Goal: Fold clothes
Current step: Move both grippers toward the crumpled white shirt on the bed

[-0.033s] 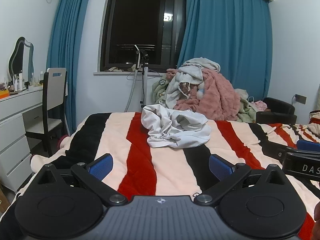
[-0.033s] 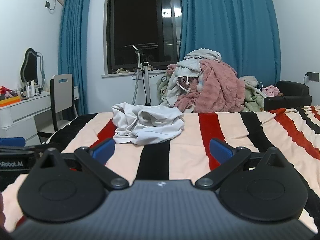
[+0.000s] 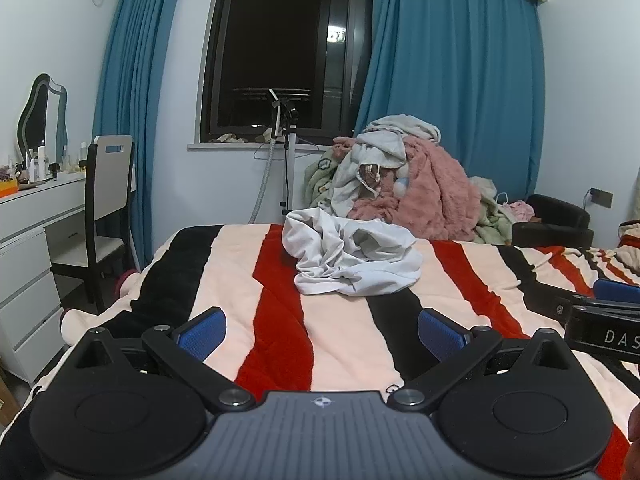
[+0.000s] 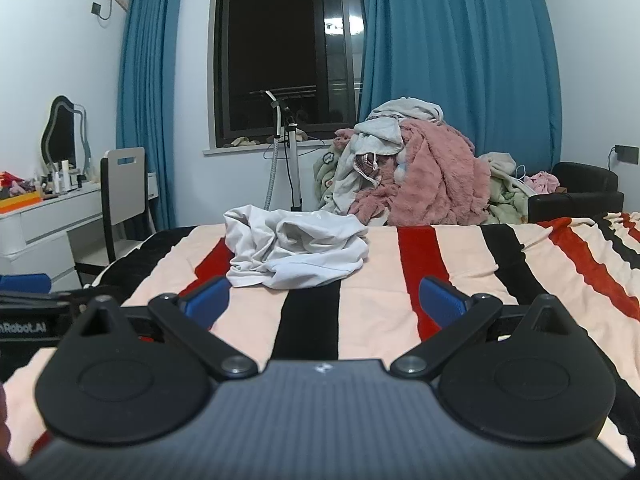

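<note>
A crumpled white garment (image 3: 352, 258) lies in a heap on the striped bed cover (image 3: 280, 332), toward the far edge. It also shows in the right wrist view (image 4: 294, 250). My left gripper (image 3: 322, 334) is open and empty, low over the bed, well short of the garment. My right gripper (image 4: 324, 300) is open and empty, also short of the garment, which lies ahead and to its left. The right gripper shows at the right edge of the left wrist view (image 3: 604, 316). The left gripper shows at the left edge of the right wrist view (image 4: 28, 304).
A big pile of clothes and a pink fleece (image 3: 400, 184) stands beyond the bed's far edge. A black armchair (image 3: 556, 224) is at the right. A white desk (image 3: 28, 236) with a chair (image 3: 104, 204) stands at the left. A garment steamer pole (image 3: 286, 160) stands by the window.
</note>
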`<action>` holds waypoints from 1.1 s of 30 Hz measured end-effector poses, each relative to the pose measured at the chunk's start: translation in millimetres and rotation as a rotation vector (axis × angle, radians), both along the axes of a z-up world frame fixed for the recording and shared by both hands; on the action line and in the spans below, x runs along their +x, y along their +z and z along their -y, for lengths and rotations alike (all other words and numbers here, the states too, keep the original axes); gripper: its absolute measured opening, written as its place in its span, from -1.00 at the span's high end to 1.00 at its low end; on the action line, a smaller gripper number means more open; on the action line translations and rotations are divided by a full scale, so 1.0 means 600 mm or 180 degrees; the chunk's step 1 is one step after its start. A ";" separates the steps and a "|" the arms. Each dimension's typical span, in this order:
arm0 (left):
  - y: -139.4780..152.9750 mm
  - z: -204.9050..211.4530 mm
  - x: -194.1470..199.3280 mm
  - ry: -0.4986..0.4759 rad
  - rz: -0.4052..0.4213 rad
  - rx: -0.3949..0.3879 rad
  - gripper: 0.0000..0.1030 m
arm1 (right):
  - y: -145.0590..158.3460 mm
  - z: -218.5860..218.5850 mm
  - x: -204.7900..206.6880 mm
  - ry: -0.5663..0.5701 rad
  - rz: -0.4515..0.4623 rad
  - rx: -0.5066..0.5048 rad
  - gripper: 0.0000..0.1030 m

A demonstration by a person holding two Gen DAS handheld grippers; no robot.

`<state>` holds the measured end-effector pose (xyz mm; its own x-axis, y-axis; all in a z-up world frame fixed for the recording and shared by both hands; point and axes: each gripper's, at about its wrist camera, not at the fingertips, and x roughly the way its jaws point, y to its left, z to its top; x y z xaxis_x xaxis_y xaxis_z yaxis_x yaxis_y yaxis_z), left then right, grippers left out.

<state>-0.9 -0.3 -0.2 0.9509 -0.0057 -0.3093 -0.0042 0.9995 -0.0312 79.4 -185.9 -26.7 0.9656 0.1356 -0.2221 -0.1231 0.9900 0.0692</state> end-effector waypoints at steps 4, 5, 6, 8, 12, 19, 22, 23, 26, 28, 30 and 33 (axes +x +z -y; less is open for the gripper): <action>0.002 0.002 0.000 -0.0006 -0.0072 -0.0028 -0.99 | 0.001 0.010 -0.002 -0.0030 0.0026 0.0030 -1.00; 0.001 -0.002 0.001 -0.0009 -0.0080 -0.0043 -0.99 | 0.000 0.009 0.003 -0.0019 -0.0007 0.0015 -1.00; -0.002 -0.004 0.002 -0.0012 -0.0081 -0.0033 -0.99 | 0.000 0.009 0.009 -0.0022 -0.0037 0.0009 -1.00; -0.002 -0.001 0.001 -0.0016 -0.0084 -0.0021 -0.99 | -0.001 0.007 0.003 -0.0038 0.0002 -0.0006 -1.00; -0.006 0.000 0.004 -0.0015 -0.0096 -0.0018 -0.99 | -0.002 -0.004 0.001 -0.0044 -0.0016 -0.0061 -1.00; -0.009 0.005 0.010 -0.0009 -0.0110 -0.0013 -0.99 | 0.001 -0.001 0.000 -0.0029 -0.0033 -0.0033 -1.00; -0.010 0.007 0.012 -0.0007 -0.0117 -0.0010 -0.99 | -0.002 0.000 0.000 -0.0025 -0.0038 -0.0016 -1.00; -0.010 0.008 0.012 -0.0022 -0.0103 -0.0007 -0.99 | -0.002 0.000 0.000 -0.0028 -0.0039 -0.0013 -1.00; -0.010 0.006 0.010 -0.0057 -0.0066 -0.0021 -0.99 | -0.003 0.000 0.002 -0.0066 -0.0035 0.0000 -1.00; -0.011 0.005 0.011 -0.0068 -0.0061 -0.0049 -0.99 | -0.005 0.003 0.004 -0.0100 -0.0037 0.0028 -1.00; -0.013 0.003 0.012 -0.0071 -0.0069 -0.0089 -0.99 | -0.007 0.005 0.006 -0.0134 -0.0039 0.0042 -1.00; -0.015 0.004 0.012 -0.0063 -0.0070 -0.0084 -0.99 | 0.002 0.007 0.004 -0.0171 0.0034 0.0093 -1.00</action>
<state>6.5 -2.5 -9.2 0.9435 -0.0330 -0.3297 0.0147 0.9982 -0.0577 82.0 -190.3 -25.6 0.9739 0.0898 -0.2086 -0.0708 0.9928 0.0970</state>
